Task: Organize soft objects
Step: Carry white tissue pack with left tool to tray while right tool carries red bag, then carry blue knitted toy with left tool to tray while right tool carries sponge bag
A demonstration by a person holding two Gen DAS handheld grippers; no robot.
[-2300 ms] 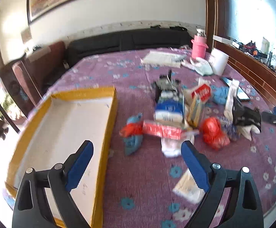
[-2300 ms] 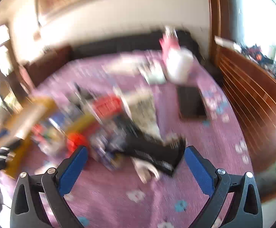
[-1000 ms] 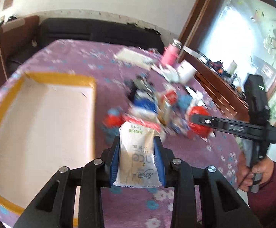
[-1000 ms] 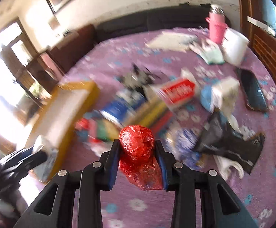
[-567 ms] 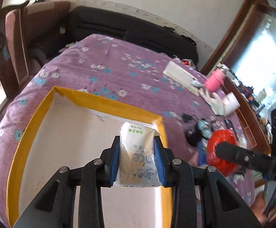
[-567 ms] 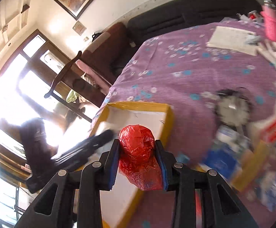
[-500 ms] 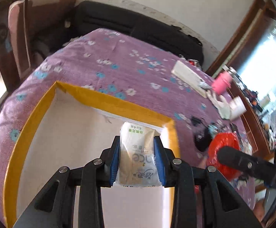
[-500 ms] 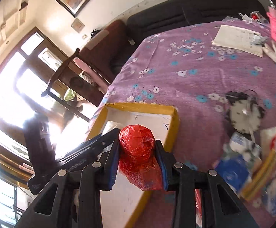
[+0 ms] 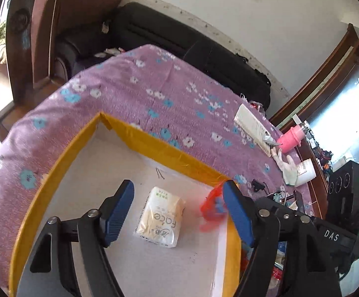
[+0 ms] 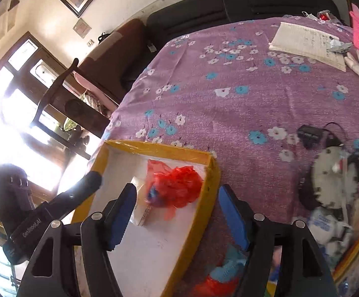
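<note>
Two grippers stand over a yellow-rimmed tray, each with jaws spreading apart and nothing pressed between the pads. From the left wrist view, the left gripper (image 9: 178,212) is opening above the tray (image 9: 154,146); a cream tissue pack (image 9: 160,216) printed "Face" lies flat on the white tray floor between and below the blue pads (image 9: 118,210), clear of both. A blurred red plastic bag (image 9: 211,208) sits just inside the right-hand pad, near the tray's far right corner; contact with that pad cannot be told. Beyond that pad, the black body of the right gripper (image 9: 303,222) shows at the tray's edge. From the right wrist view, the right gripper (image 10: 177,212) is likewise opening; the red plastic bag (image 10: 177,185) rests on the tray (image 10: 211,173) floor ahead of the jaw gap, free of the pads (image 10: 122,212), with the tissue pack (image 10: 140,205) partly hidden beside the left-hand pad. The left gripper (image 10: 88,185) reaches in from the left. A purple floral cloth (image 10: 241,86) covers the table beyond the jaws, and a pile of mixed items lies right of the right-hand pad.
</note>
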